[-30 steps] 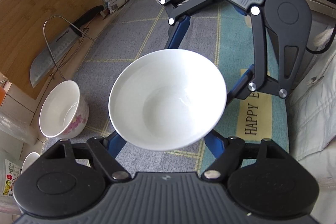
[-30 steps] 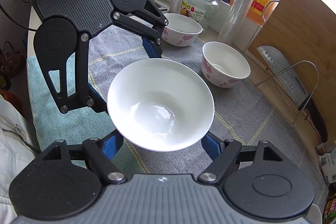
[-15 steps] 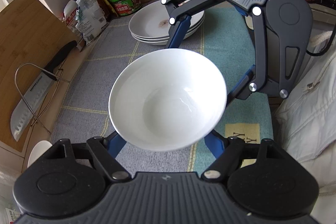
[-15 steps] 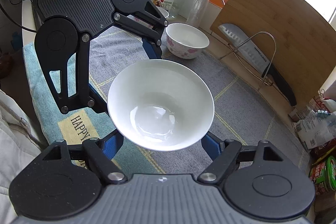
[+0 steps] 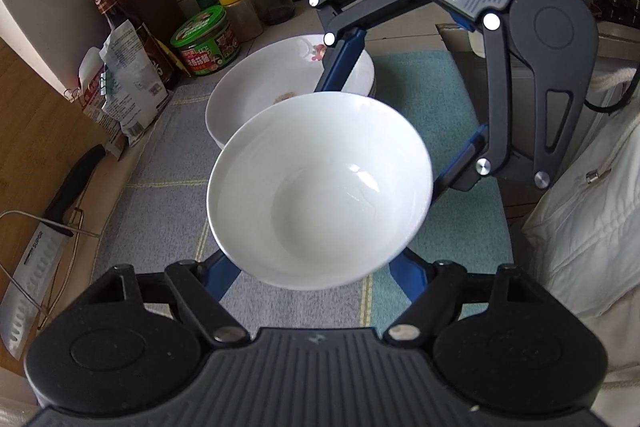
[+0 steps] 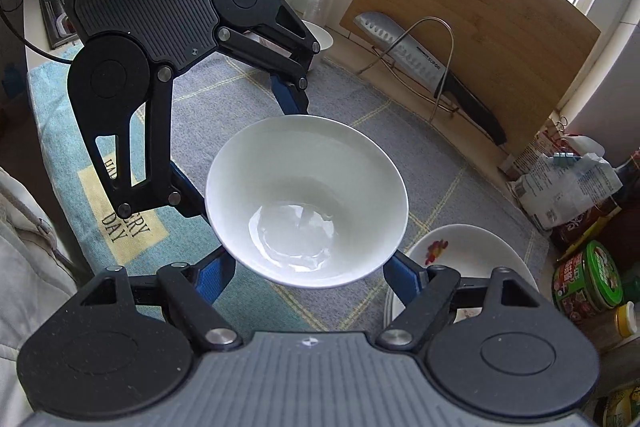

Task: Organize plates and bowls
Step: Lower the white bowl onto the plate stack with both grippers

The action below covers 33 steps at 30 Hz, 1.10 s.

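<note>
White bowl [image 5: 320,187] sits between both grippers at once, off the surface, mouth up. Left gripper [image 5: 316,271] clamps it from the near side in the left wrist view, blue fingers [image 5: 218,273] against the outer wall under the rim on either side. Right gripper [image 5: 396,107] comes in from the far side in that view, one blue finger at the top rim, the other at the right rim. In the right wrist view same setup mirrored: right gripper [image 6: 308,275] at the bottom holding the bowl [image 6: 306,203], left gripper [image 6: 240,143] reaching in from upper left. Bowl is plain white, glossy, deep with sloped sides, empty, glare patch in the bottom. Both grippers spread about a bowl's width and closed on it, neither holds anything else. Below and behind the bowl a stack of white plates [image 5: 256,91] rests on a grey checked mat [image 5: 160,163], top plate has a small red print near the rim. Teal mat [image 5: 416,79] lies beside it on the surface. Green lidded tin [image 5: 204,43], bottles and a paper bag stand by the wall just beyond the plates. Knife [image 6: 424,67] leans in a wire rack against a wooden cutting board [image 6: 472,7].
</note>
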{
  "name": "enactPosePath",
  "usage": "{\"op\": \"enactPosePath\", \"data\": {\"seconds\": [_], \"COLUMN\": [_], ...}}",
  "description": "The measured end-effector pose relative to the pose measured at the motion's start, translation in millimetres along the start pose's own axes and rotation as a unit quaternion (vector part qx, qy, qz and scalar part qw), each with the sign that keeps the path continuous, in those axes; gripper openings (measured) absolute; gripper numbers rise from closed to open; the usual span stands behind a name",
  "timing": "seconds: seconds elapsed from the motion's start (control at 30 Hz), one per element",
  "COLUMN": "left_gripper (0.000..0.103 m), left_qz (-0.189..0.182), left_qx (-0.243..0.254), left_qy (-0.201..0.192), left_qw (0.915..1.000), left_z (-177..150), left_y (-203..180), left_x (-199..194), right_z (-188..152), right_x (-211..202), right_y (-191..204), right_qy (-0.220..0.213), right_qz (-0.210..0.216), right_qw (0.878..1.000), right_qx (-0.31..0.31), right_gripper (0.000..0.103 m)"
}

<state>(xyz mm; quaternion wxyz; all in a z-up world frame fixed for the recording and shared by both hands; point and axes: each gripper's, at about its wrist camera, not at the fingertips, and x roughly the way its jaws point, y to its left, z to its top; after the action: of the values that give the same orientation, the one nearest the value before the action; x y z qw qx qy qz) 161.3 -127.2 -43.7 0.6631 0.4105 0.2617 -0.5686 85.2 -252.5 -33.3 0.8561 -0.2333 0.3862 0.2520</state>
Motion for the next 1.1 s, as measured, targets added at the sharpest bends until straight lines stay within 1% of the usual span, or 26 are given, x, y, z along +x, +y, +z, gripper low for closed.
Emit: {"op": "enactPosePath", "data": {"seconds": [0.2,0.43,0.77,0.9,1.0,1.1], "left_gripper": [0.08,0.08,0.08,0.08,0.08,0.08], "left_qz": [-0.004,-0.008,-0.01,-0.017,-0.012,-0.017], "left_qx": [0.016,0.024,0.031,0.025,0.026,0.022], "left_qy": [-0.012,-0.023,-0.034,-0.039,-0.04,-0.042], "left_qw": [0.9998,0.9994,0.9989,0.9988,0.9988,0.9987], "left_z": [28,50,71,78,83,86], "left_y": [3,10,19,24,25,26], "left_x": [21,41,67,76,79,83], "right_z": [-19,-33,-46,-50,-50,-51], "right_x": [-8,-10,-4,0,1,2], "right_y": [-23,-48,-77,-90,-97,-103], "right_qy": [0.004,0.01,0.024,0.03,0.034,0.037], "right_qz": [-0.017,-0.031,-0.044,-0.042,-0.043,-0.039], "right_qw": [1.0,0.999,0.998,0.998,0.998,0.998], "right_qx": [0.01,0.018,0.025,0.032,0.034,0.034], "right_gripper": [0.085,0.085,0.085,0.085,0.085,0.085]}}
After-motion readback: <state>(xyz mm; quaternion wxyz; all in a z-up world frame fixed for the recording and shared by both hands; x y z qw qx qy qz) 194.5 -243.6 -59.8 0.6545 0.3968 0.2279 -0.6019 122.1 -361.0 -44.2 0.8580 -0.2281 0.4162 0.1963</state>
